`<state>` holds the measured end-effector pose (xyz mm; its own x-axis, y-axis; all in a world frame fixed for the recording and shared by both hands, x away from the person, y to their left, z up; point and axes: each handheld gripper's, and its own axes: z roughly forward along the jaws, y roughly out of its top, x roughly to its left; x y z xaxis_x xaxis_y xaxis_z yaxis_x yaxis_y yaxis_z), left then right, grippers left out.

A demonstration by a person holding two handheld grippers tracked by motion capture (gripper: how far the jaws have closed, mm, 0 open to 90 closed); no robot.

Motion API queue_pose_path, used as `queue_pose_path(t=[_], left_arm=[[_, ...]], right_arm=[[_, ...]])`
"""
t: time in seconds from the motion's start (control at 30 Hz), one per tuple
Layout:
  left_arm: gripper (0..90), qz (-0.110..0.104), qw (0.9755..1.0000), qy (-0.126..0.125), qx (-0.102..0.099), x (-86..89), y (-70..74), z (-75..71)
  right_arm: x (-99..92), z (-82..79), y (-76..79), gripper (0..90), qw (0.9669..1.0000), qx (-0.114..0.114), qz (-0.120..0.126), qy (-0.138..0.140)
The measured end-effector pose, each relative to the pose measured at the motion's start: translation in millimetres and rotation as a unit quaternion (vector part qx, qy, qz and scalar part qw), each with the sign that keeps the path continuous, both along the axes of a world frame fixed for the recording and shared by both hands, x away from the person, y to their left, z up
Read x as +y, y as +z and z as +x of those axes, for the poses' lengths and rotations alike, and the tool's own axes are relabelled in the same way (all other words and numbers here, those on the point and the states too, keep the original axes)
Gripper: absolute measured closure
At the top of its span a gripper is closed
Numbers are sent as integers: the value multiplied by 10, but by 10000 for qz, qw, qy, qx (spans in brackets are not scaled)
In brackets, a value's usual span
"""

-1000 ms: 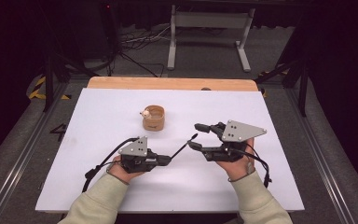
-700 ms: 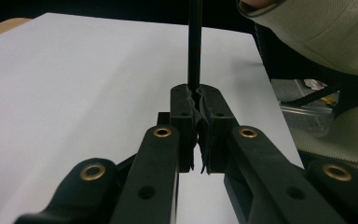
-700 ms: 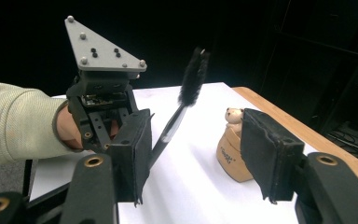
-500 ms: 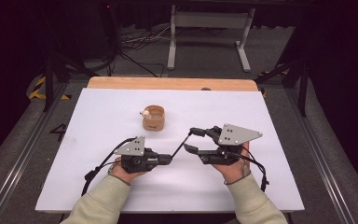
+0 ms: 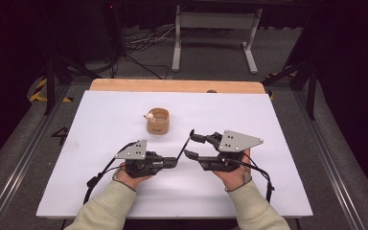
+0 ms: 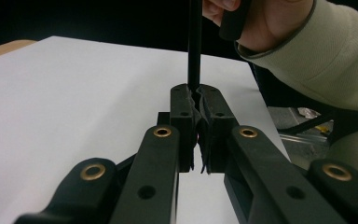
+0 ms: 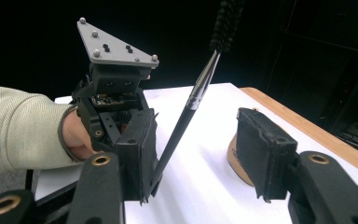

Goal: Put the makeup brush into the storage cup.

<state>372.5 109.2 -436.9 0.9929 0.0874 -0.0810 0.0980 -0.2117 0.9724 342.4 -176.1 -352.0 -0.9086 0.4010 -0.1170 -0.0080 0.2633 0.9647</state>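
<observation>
**A:** Your left gripper [image 5: 172, 161] is clamped tight on the lower end of the brush [image 5: 187, 144], whose thin black handle slants up and away toward the wooden cup [image 5: 157, 120]. The cup stands well beyond both grippers on the white table [image 5: 100, 120].

**B:** And my right gripper [image 5: 191, 143]?

**A:** Its jaws stand about half open and have just been closing. The brush handle runs between them, against one pad [image 7: 137, 149] and clear of the other [image 7: 265, 154], so nothing is gripped there yet.

**B:** What's the risk?

**A:** If you close the right jaws off-centre, I think you'll lever the handle sideways and twist it in the left grip. Let go with the left too early and the brush could drop short of the cup.
</observation>
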Motion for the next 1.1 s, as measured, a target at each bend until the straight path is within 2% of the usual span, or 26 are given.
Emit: queue_pose_path(t=[0.13,0.3,0.57,0.77,1.1], left_arm=[[855,-185,9998,-29,20,-8,-16,-10],[855,-237,9997,-62,27,-19,-23,-9],[854,-218,9997,-64,38,-36,-31,-20],[853,-158,9999,-60,10,-42,-38,-21],[840,-49,9998,49,-191,-45,-23,-41]], right_arm=[[25,-6,-19,506,10000,38,68,27],[50,-7,-35,552,9999,83,126,76],[104,-6,-88,660,9994,240,197,165],[111,-9,-93,799,9990,335,172,227],[109,11,-93,845,9972,587,252,384]])
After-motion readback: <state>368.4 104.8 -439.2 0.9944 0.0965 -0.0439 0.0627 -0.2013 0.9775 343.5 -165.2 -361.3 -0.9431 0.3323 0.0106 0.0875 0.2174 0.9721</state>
